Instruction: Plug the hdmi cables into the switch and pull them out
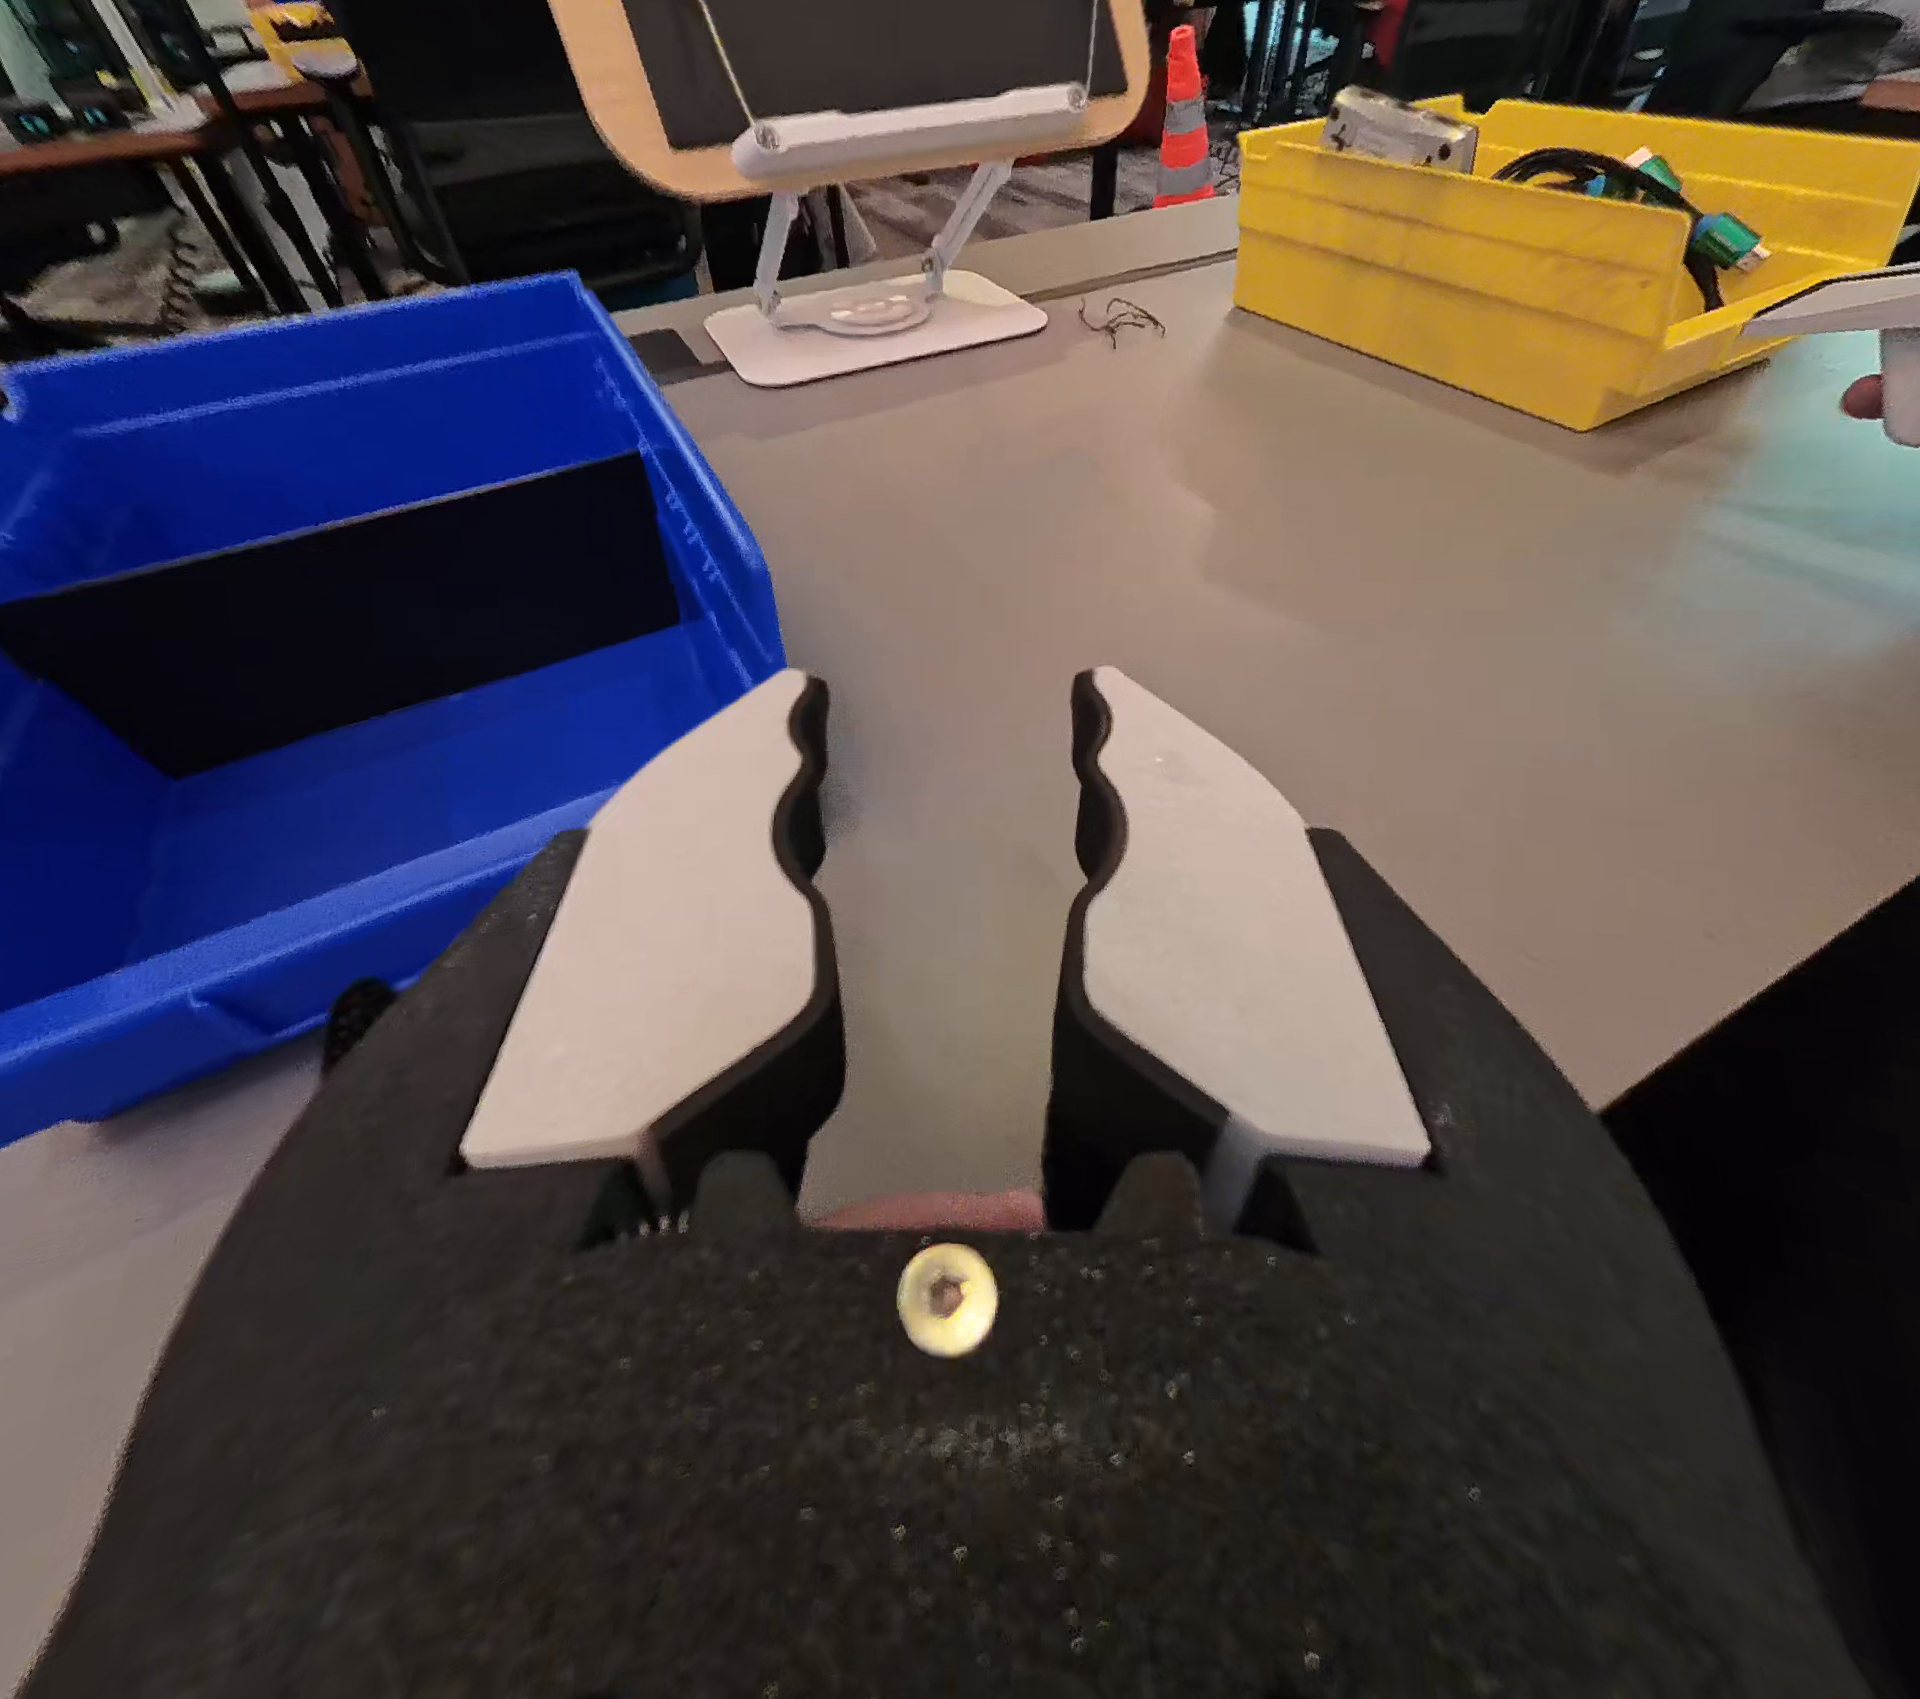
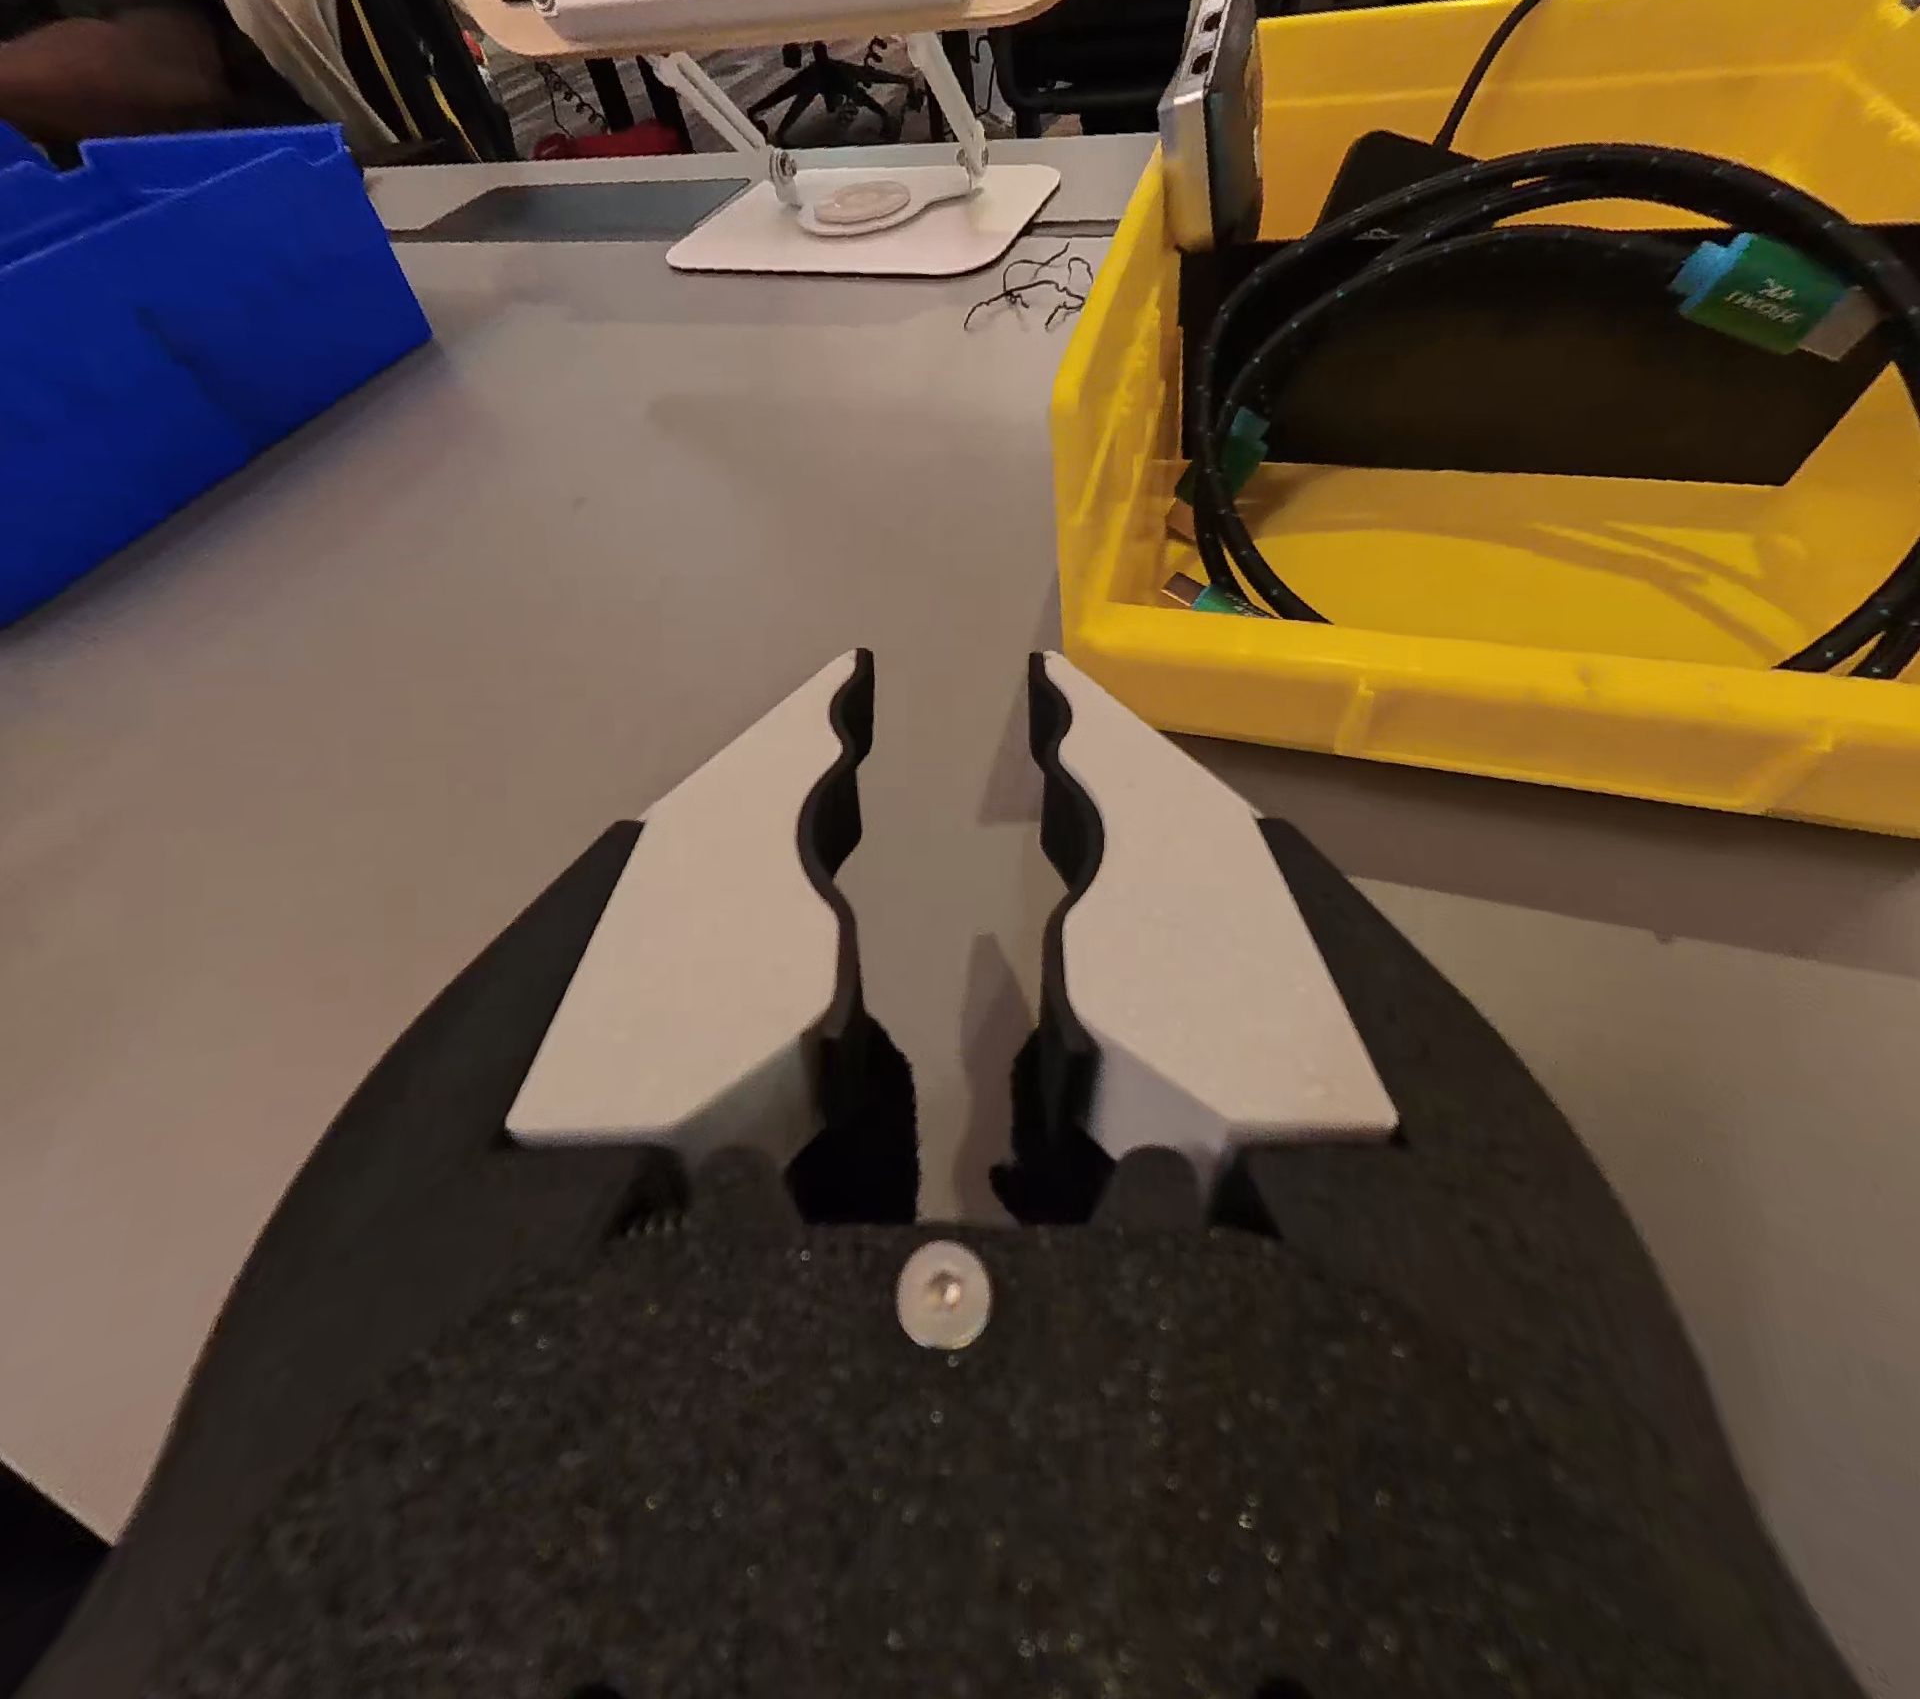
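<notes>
A yellow bin (image 2: 1455,693) on the grey table holds black braided HDMI cables (image 2: 1299,278) with green plugs (image 2: 1766,299) and a grey metal switch (image 2: 1210,122) leaning upright against its far left corner. The bin (image 1: 1455,278), switch (image 1: 1397,132) and cables (image 1: 1621,184) also show at the far right of the left wrist view. My right gripper (image 2: 951,662) is open and empty over the table, just left of the bin's near corner. My left gripper (image 1: 945,683) is open and empty, beside the blue bin. The right gripper's finger tip (image 1: 1839,304) shows at the right edge of that view.
A blue bin (image 1: 312,662) with a black divider sits at the left; it also shows in the right wrist view (image 2: 177,340). A tablet-like board on a white stand (image 1: 873,319) is at the table's back. A small tangle of black thread (image 1: 1117,319) lies near it. Chairs and desks lie beyond. The grippers' ends are close to 40 centimeters from one another.
</notes>
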Tool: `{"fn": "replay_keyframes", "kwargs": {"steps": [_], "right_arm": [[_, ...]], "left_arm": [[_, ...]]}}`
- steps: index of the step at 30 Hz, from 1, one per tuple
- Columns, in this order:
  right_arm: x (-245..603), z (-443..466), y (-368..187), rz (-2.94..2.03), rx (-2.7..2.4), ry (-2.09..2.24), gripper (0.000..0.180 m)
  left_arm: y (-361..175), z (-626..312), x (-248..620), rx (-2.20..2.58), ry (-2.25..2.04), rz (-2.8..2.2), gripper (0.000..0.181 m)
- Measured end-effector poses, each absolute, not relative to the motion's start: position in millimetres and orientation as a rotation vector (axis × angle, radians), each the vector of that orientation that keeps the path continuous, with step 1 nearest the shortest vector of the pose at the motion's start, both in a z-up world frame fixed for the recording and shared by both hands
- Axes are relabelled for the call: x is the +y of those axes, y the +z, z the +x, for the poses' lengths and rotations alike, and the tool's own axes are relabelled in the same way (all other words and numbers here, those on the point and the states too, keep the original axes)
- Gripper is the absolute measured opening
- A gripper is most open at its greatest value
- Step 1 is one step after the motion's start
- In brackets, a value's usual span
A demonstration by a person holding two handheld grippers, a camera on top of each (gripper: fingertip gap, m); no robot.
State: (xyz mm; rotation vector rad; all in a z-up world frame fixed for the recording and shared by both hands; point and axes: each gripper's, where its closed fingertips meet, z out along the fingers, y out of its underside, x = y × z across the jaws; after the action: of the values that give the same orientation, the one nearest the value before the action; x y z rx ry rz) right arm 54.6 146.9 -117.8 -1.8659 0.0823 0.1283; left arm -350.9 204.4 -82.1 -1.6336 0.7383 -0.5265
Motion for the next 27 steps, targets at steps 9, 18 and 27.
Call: {"fn": "replay_keyframes", "kwargs": {"steps": [9, 18, 27], "right_arm": [[146, 58, -116, -1.851, 0.078, 0.078, 0.032], [153, 41, -121, -1.873, -0.003, 0.089, 0.052], [210, 7, -122, -1.905, -0.073, 0.064, 0.076]], "left_arm": [[-85, -351, 207, 0.747, -0.457, -1.629, 0.056], [-87, -354, 209, 0.719, -0.403, -1.640, 0.056], [-100, -343, 203, 0.741, -0.433, -1.703, 0.057]]}}
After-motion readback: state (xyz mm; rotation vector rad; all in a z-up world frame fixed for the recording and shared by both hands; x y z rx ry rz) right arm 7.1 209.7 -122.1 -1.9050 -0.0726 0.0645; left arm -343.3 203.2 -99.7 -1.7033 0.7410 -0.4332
